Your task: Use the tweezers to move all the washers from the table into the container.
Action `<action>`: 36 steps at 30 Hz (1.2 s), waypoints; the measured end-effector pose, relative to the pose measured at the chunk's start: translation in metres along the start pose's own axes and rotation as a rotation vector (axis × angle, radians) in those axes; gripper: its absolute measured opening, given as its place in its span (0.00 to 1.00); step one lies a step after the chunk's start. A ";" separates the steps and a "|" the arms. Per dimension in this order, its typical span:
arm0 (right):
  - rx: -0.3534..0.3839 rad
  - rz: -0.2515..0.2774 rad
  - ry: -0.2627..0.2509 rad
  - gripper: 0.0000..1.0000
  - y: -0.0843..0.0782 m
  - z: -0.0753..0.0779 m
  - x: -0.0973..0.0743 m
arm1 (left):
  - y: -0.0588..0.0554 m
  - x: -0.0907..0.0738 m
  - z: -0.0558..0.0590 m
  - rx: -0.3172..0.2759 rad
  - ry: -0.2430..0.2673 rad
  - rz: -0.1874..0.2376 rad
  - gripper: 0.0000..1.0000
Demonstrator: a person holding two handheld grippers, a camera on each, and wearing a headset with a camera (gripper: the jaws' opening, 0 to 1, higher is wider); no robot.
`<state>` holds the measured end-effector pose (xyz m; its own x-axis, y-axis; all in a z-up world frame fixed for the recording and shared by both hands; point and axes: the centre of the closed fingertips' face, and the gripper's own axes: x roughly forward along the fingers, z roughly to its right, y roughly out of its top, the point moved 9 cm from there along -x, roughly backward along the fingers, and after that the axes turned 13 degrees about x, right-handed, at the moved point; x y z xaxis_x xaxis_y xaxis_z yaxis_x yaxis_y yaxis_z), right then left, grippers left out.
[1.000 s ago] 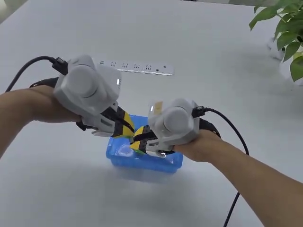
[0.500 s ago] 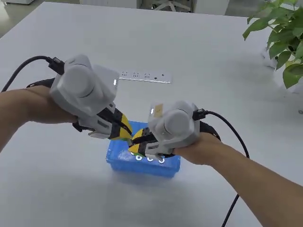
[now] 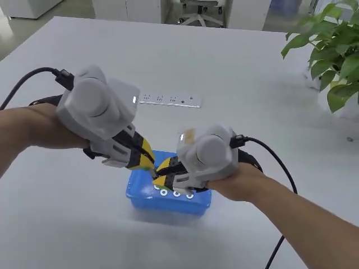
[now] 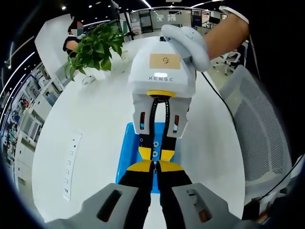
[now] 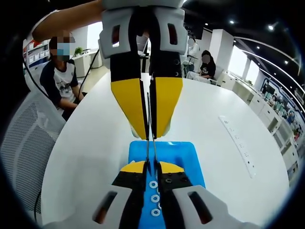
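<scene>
We find the left gripper [image 5: 148, 132] and right gripper [image 5: 152, 168] both clamped on the tweezers [image 5: 147, 150], which lie lengthwise between them over the container [image 5: 182, 155] holding washers [image 5: 155, 197].

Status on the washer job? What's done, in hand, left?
Done: a row of washers already lies in the blue container. In hand: the left gripper and right gripper meet over it, both shut on the tweezers; whether the tips carry a washer is hidden. Left: unclear, since the grippers cover the table beside the container.
</scene>
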<state>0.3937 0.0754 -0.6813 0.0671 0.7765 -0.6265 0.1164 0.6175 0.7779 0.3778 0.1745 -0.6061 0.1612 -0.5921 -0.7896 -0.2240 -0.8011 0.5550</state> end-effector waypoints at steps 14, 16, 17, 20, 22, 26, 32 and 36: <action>-0.021 0.014 -0.021 0.07 0.004 -0.015 -0.020 | 0.012 -0.011 0.008 0.015 0.015 0.009 0.07; -0.022 0.013 -0.021 0.07 0.004 -0.017 -0.023 | 0.014 -0.012 0.010 0.018 0.013 0.005 0.07; -0.021 0.012 -0.021 0.07 0.004 -0.018 -0.025 | 0.014 -0.013 0.011 0.022 0.013 0.001 0.07; -0.022 0.012 -0.019 0.06 0.004 -0.023 -0.029 | 0.017 -0.013 0.016 0.028 0.008 -0.004 0.07; -0.025 0.009 -0.018 0.06 0.004 -0.027 -0.032 | 0.018 -0.013 0.019 0.031 0.004 -0.008 0.07; -0.035 0.001 -0.016 0.06 0.004 -0.035 -0.036 | 0.019 -0.010 0.027 0.042 -0.008 -0.019 0.09; -0.043 -0.019 -0.010 0.06 0.000 -0.044 -0.041 | 0.019 -0.003 0.038 0.060 -0.027 -0.044 0.09; -0.048 -0.039 -0.009 0.05 -0.004 -0.050 -0.043 | 0.020 0.000 0.044 0.068 -0.035 -0.048 0.09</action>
<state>0.3410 0.0462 -0.6548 0.0723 0.7507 -0.6567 0.0717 0.6528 0.7541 0.3308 0.1624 -0.6065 0.1398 -0.5491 -0.8240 -0.2819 -0.8198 0.4985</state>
